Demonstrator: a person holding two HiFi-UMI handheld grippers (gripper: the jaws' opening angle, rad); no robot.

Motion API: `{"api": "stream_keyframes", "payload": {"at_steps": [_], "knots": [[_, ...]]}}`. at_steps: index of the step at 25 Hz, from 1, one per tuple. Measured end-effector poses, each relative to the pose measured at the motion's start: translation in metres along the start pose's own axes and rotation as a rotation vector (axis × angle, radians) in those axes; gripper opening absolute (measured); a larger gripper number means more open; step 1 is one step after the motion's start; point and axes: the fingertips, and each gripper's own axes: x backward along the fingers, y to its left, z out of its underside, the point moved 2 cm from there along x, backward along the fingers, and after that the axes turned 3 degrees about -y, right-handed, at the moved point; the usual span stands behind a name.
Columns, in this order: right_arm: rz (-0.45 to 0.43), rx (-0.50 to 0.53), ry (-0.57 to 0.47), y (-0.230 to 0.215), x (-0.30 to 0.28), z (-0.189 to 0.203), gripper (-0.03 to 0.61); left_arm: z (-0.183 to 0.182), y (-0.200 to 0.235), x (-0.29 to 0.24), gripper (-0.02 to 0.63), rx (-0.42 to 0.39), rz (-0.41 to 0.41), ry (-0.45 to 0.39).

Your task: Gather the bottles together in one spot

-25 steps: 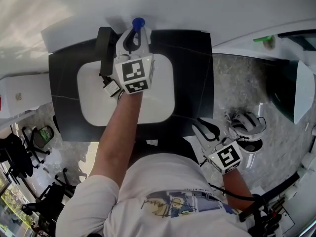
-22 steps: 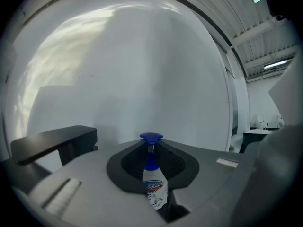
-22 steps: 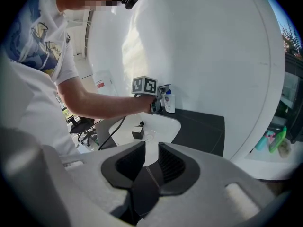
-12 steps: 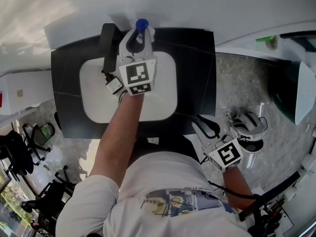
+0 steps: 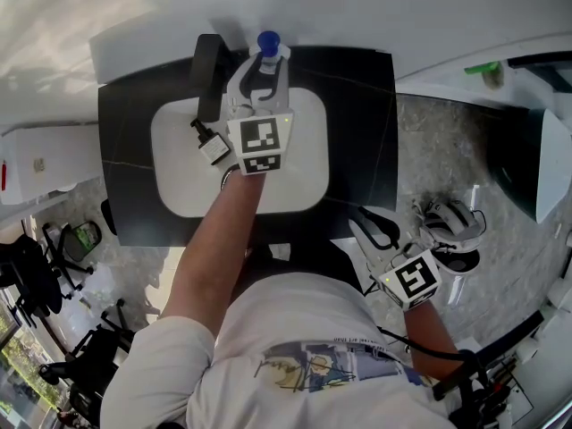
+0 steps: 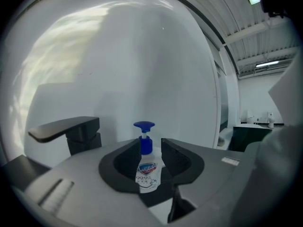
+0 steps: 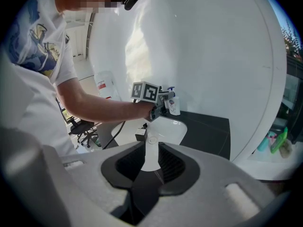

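Note:
A clear soap bottle with a blue pump (image 5: 268, 41) stands at the back edge of the black counter (image 5: 357, 132), against the white wall. My left gripper (image 5: 266, 61) reaches over the white basin (image 5: 179, 177) to it. In the left gripper view the bottle (image 6: 147, 171) stands upright between the jaws of the left gripper (image 6: 151, 148). The jaws have just been opening and now stand apart from its sides. My right gripper (image 5: 365, 224) hangs low in front of the counter, open and empty (image 7: 151, 150). The right gripper view shows the bottle (image 7: 173, 105) far off.
A black faucet (image 5: 210, 70) stands left of the bottle, close to the left gripper. Green and blue items (image 5: 483, 71) lie on a white ledge at the right. A white and black device (image 5: 451, 226) sits on the floor beside the right gripper.
The left gripper has crept toward the wall with the bottle between its jaws, and the jaws now look wider. The right gripper has stayed put.

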Motion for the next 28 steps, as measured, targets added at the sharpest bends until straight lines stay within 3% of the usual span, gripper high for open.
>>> {"api": "stream_keyframes", "payload": {"at_steps": [8,12,15,21,28], "knots": [[-0.014,0.018,-0.007,0.025,-0.010,-0.004,0.084,0.034,-0.015,0.050,0.121,-0.022,0.086,0.082],[-0.035,0.033,-0.012,0.045,-0.017,-0.008,0.084,0.057,-0.002,0.083,0.118,-0.004,0.084,0.150],[-0.053,0.043,-0.011,0.058,-0.023,-0.011,0.084,0.074,0.022,0.105,0.114,0.024,0.047,0.209],[-0.087,0.059,-0.012,0.080,-0.036,-0.016,0.084,0.123,0.092,0.139,0.118,0.112,-0.105,0.402],[-0.096,0.048,0.002,0.078,-0.043,-0.019,0.084,0.160,0.144,0.136,0.151,0.197,-0.211,0.559]]}}
